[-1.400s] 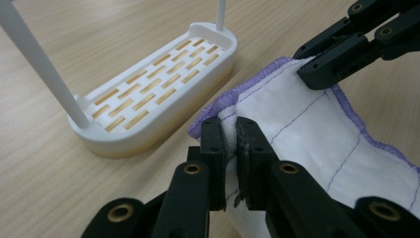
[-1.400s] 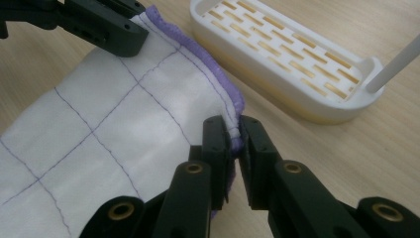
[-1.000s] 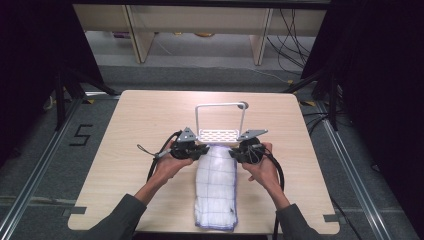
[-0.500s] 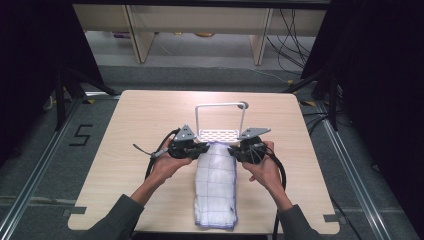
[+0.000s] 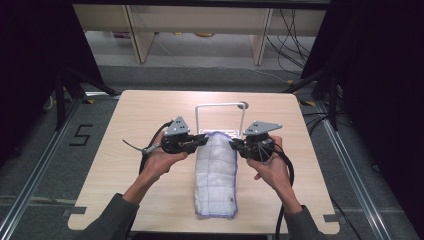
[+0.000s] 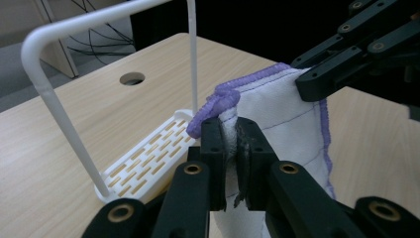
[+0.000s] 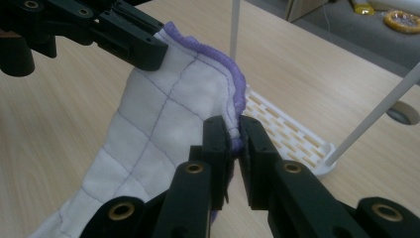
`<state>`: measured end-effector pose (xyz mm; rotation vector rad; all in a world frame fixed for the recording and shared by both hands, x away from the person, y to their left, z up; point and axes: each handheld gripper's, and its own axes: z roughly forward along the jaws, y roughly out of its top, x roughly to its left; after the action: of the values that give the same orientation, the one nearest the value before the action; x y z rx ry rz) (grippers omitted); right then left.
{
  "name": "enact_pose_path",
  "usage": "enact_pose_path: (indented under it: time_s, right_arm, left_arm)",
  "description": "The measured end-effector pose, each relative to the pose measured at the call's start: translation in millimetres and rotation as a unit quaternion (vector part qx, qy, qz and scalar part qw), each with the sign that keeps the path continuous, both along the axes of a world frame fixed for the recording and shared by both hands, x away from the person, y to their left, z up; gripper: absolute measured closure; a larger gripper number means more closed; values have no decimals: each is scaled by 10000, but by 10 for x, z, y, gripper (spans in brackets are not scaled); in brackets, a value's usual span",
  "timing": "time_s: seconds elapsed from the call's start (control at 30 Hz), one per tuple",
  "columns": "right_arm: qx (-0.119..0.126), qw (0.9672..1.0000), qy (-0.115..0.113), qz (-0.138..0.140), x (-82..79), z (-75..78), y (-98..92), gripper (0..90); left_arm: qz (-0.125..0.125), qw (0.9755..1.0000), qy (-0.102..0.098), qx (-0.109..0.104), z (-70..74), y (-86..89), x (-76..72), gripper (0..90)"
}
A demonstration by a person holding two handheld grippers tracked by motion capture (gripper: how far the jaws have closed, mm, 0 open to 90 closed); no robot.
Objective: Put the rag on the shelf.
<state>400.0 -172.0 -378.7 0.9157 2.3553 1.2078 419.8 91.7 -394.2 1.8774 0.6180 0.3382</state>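
Observation:
A white quilted cloth [image 5: 216,175] with a purple hem lies lengthwise on the table, its far end lifted. My left gripper [image 5: 204,140] is shut on the far left corner of the cloth [image 6: 277,114]. My right gripper [image 5: 233,144] is shut on the far right corner of the cloth [image 7: 168,124]. Just behind the raised edge stands a white rack [image 5: 220,107], a thin hoop over a slotted base [image 6: 148,161]. In the left gripper view the right gripper's jaws reach in from the upper right; in the right gripper view the left gripper's jaws reach in from the upper left.
The wooden table [image 5: 145,115] has a round cable hole [image 5: 243,105] beside the rack's far right post. Cables trail from both grippers toward the near edge. Shelving legs and loose wires stand on the floor beyond the table.
Both grippers have risen together with the cloth's far edge, so more of the cloth's far end now hangs off the table in front of the rack.

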Motion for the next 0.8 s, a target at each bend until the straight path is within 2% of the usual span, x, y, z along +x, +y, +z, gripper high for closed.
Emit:
enact_pose_path:
  time_s: [0.03,0.07,0.13,0.2,0.27,0.3,0.33,0.37,0.4,0.43,0.5,0.53,0.8]
  right_arm:
    - [7,10000,-4,27,-13,37,-5,826]
    - [47,9999,-101,50,-19,57,-1,827]
    - [95,9999,-72,30,-46,127,-6,828]
    - [117,9997,-220,42,-33,193,-15,828]
    - [164,9998,-135,38,-21,272,-20,828]
    - [122,9995,-251,119,3,310,-23,828]
    - [160,9997,-192,65,-1,351,-12,828]
    - [90,9993,-338,164,28,394,-17,829]
    - [113,9993,-344,99,40,482,-8,829]
    - [113,9993,-344,99,40,482,-8,829]
    - [124,9986,-498,118,74,566,-8,829]
    - [267,9985,-469,61,95,651,-21,829]
    - [419,9983,-409,-60,276,880,-75,831]
  left_arm:
    - [-32,10000,-44,-30,38,5,-9,826]
    - [-12,10000,-55,-9,82,17,-24,826]
    - [-25,10000,-82,-51,157,37,-31,827]
    - [-52,9999,-70,-109,235,61,-29,826]
    - [-15,9999,-143,-50,312,74,-24,826]
    - [0,9998,-177,-31,349,79,-20,827]
    - [3,9998,-192,-51,383,79,-15,827]
    - [18,9998,-210,-54,419,79,-11,827]
    - [14,9997,-231,-41,459,82,-2,829]
    - [12,9997,-245,-62,498,85,7,829]
    - [26,9995,-312,-34,586,102,33,829]
    - [50,9994,-335,-33,625,113,51,831]
    - [229,9990,-382,29,853,157,219,836]
